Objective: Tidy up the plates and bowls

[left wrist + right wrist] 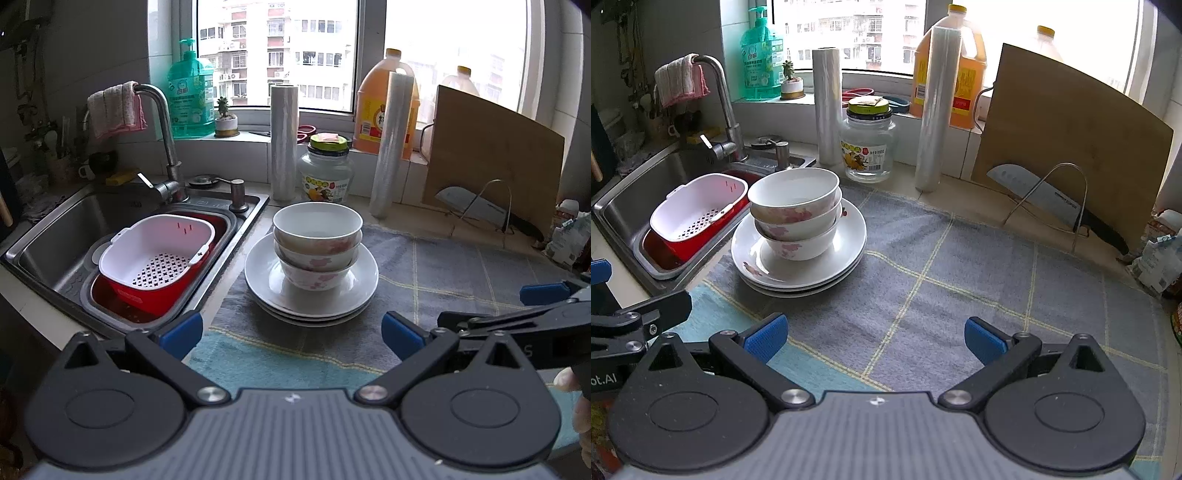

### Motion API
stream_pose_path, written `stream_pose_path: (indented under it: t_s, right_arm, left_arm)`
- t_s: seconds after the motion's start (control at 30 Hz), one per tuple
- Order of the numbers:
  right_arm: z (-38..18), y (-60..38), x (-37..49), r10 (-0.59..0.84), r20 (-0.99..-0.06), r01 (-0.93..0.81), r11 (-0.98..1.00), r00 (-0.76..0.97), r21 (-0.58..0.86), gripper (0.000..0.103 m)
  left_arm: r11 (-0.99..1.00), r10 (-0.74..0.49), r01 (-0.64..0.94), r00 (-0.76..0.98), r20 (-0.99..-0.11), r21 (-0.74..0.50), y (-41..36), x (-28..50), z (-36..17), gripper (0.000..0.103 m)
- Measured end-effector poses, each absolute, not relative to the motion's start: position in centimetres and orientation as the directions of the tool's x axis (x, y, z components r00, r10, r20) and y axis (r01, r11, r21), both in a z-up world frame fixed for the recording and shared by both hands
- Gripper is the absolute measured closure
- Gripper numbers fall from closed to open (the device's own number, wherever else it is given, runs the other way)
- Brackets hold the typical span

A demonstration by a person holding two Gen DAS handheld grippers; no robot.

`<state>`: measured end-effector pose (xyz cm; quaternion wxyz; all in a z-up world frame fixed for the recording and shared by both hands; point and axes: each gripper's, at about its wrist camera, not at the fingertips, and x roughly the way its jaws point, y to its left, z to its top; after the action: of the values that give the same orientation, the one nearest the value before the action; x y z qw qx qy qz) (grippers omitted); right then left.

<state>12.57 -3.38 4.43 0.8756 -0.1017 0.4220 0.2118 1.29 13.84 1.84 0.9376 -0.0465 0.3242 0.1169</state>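
Three white bowls with pink flowers (pixel 317 243) sit nested upright on a stack of white plates (pixel 258 273), on a grey checked cloth (pixel 461 273) by the sink. The stack also shows in the right wrist view, bowls (pixel 796 214) on plates (pixel 846 236), at the cloth's left end. My left gripper (pixel 291 332) is open and empty, just in front of the plates. My right gripper (pixel 875 338) is open and empty over the cloth (pixel 960 266), to the right of the stack. Part of the right gripper shows at the right edge of the left wrist view.
A steel sink (pixel 66 236) at the left holds a white strainer basket (pixel 155 251) in a red tub. Behind the stack stand a glass jar (pixel 325 173), two film rolls (pixel 283 142), an oil jug (pixel 373 107), a cutting board (pixel 1067 136) and a knife (pixel 1056 203) on a wire rack.
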Motion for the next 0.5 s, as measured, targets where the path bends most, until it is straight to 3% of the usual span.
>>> stream_pose_path:
  t_s: [0.5]
  right_arm:
    - [4.88, -3.55, 12.86, 0.284, -0.776, -0.446, 0.895, 0.564, 0.003, 0.000]
  left_arm:
    - [0.966, 0.194, -0.257, 0.760, -0.620, -0.013, 13.62, 1.52, 2.36, 0.001]
